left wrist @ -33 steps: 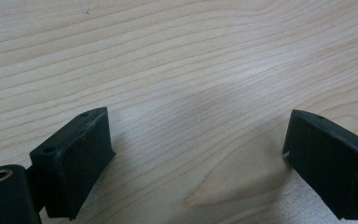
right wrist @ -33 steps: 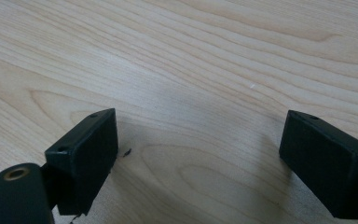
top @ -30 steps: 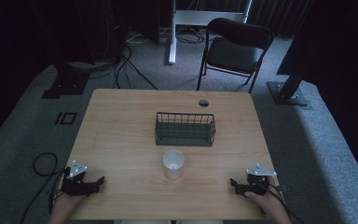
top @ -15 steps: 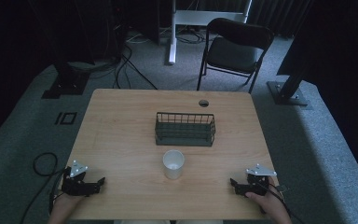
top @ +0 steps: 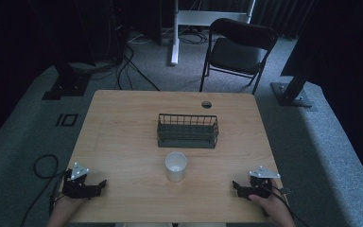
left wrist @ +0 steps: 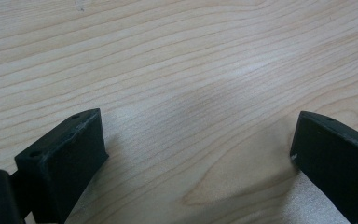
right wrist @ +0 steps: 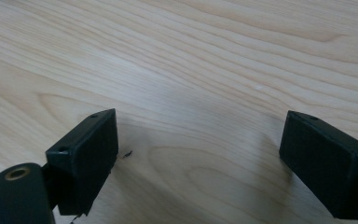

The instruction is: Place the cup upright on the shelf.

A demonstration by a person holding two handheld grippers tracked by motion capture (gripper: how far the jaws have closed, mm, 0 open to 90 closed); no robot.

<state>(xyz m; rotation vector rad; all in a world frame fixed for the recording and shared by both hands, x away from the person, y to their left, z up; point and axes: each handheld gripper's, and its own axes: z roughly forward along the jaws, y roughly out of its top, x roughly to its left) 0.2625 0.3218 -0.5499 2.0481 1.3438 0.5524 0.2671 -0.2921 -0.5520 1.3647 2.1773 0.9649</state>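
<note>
Both jaws are held wide apart, empty, with the left gripper (top: 99,185) at lower left and the right gripper (top: 236,186) at lower right; the cup (top: 176,166) is seen below centre, before the basket (top: 187,131), on the surface (top: 123,142)

No legible text, labels, brands or numbers anywhere: cup (top: 176,165), wire basket (top: 187,130) and table (top: 123,127) bear none.

In the high view the bottom edge cuts off both forearms, and the right hand (top: 270,208) covers the rear of the right gripper (top: 238,187). The inside of the white cup (top: 176,165) is too small to make out. In both gripper views the picture edges crop the black jaws and the desk (left wrist: 177,70).
</note>
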